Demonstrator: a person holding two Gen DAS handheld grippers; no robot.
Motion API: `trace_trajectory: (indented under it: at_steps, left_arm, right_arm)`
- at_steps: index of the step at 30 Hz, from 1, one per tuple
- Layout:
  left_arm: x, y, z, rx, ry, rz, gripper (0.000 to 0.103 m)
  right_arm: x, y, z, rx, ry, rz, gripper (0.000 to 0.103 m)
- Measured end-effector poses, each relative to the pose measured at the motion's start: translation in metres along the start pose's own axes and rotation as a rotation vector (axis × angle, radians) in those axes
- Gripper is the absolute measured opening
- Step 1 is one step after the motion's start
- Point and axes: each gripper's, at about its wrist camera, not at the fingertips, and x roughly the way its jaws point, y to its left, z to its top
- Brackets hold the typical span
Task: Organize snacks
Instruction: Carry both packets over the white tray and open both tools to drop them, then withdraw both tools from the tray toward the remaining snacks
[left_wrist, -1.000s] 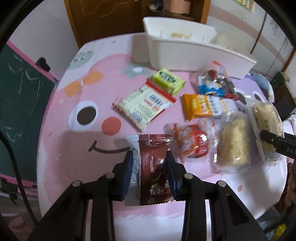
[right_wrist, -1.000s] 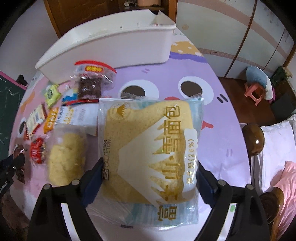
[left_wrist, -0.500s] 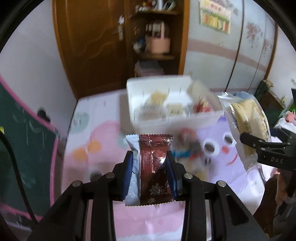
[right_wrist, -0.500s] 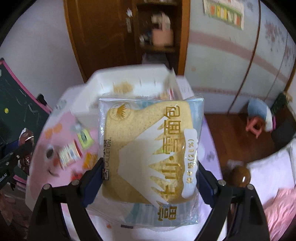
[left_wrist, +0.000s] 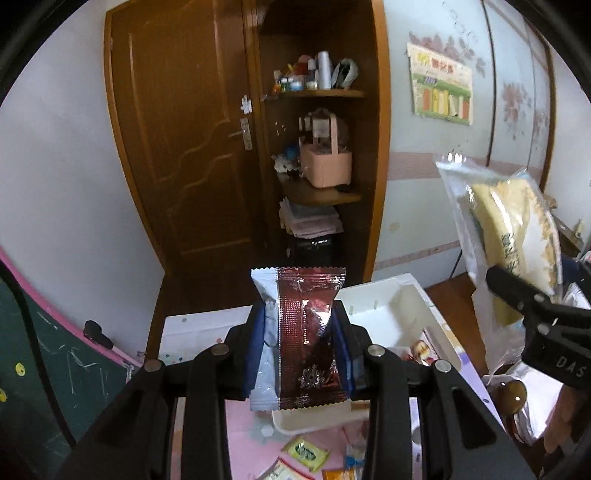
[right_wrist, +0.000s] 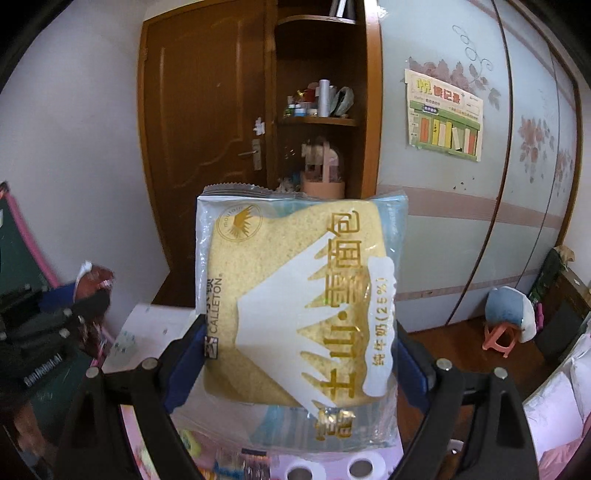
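- Left gripper (left_wrist: 300, 345): jaws clamped on a dark red foil snack packet (left_wrist: 309, 338). The packet stands upright between the blue pads, gripped at its lower half, so the crimped top edge rises clear of the fingers and the bottom edge hangs free.
- Right gripper (right_wrist: 300, 354): jaws set wide and closed on a bagged bread slice (right_wrist: 299, 310). The pads press on the bag's two side edges near the bottom. This hold is probably chosen because the bag is broad and soft; gripping across the width keeps the flat face upright.
- Both items are carried in the air above the table, not resting on anything.
- White storage bin (left_wrist: 413, 314): sits on the table below and just beyond the left gripper. Its open top faces up, and some wrapped snacks show inside. Judged as the target container for both items.
- Loose snacks remain on the pink tablecloth (left_wrist: 243, 435) in front of the bin, including a yellow-green packet (left_wrist: 306, 453). Sorting is therefore only partly done.
- Step in hand, as judged: transport of two items toward the bin at once.
- Next move calls for lowering each item over the bin opening before release. The wide bread bag may catch on the bin rim or cover smaller snacks.
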Motion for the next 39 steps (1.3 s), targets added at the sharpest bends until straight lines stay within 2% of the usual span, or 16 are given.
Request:
trace_trajectory:
  at_steps: [7, 13, 16, 17, 18, 19, 20, 21, 28, 32, 39]
  left_arm:
    - [0.079, 0.003, 0.007, -0.054, 0.116, 0.005, 0.033]
    - [0.122, 0.001, -0.002, -0.069, 0.179, -0.012, 0.033]
    - [0.134, -0.002, -0.006, -0.057, 0.194, -0.014, 0.034]
    - [0.139, -0.004, -0.008, -0.048, 0.204, -0.015, 0.039]
    - [0.143, -0.005, -0.01, -0.039, 0.214, -0.019, 0.059]
    - [0.145, -0.006, -0.01, -0.032, 0.222, -0.021, 0.071]
    - [0.147, -0.007, -0.013, -0.019, 0.226, 0.012, 0.084]
    - [0.147, -0.007, -0.015, -0.01, 0.217, 0.035, 0.088]
    - [0.139, 0.009, -0.027, -0.026, 0.229, 0.07, 0.088]
    - [0.112, 0.021, -0.037, -0.03, 0.204, 0.09, 0.088]
    - [0.063, 0.034, -0.069, -0.029, 0.217, 0.034, 0.089]
  right_arm:
    - [0.061, -0.006, 0.014, 0.03, 0.092, -0.035, 0.09]
    - [0.1, -0.002, 0.005, 0.026, 0.164, -0.042, 0.091]
    - [0.12, 0.0, -0.002, 0.03, 0.209, -0.017, 0.091]
    - [0.126, 0.001, -0.005, 0.034, 0.222, -0.004, 0.091]
    - [0.132, 0.002, -0.008, 0.041, 0.23, 0.021, 0.092]
    - [0.137, 0.001, -0.009, 0.052, 0.236, 0.048, 0.092]
    - [0.143, 0.001, -0.013, 0.064, 0.253, 0.076, 0.093]
    - [0.146, 0.001, -0.017, 0.078, 0.271, 0.09, 0.093]
    - [0.128, -0.007, -0.025, 0.112, 0.228, 0.081, 0.096]
    - [0.111, -0.013, -0.03, 0.096, 0.235, 0.092, 0.096]
    - [0.067, -0.002, -0.058, -0.013, 0.253, 0.125, 0.096]
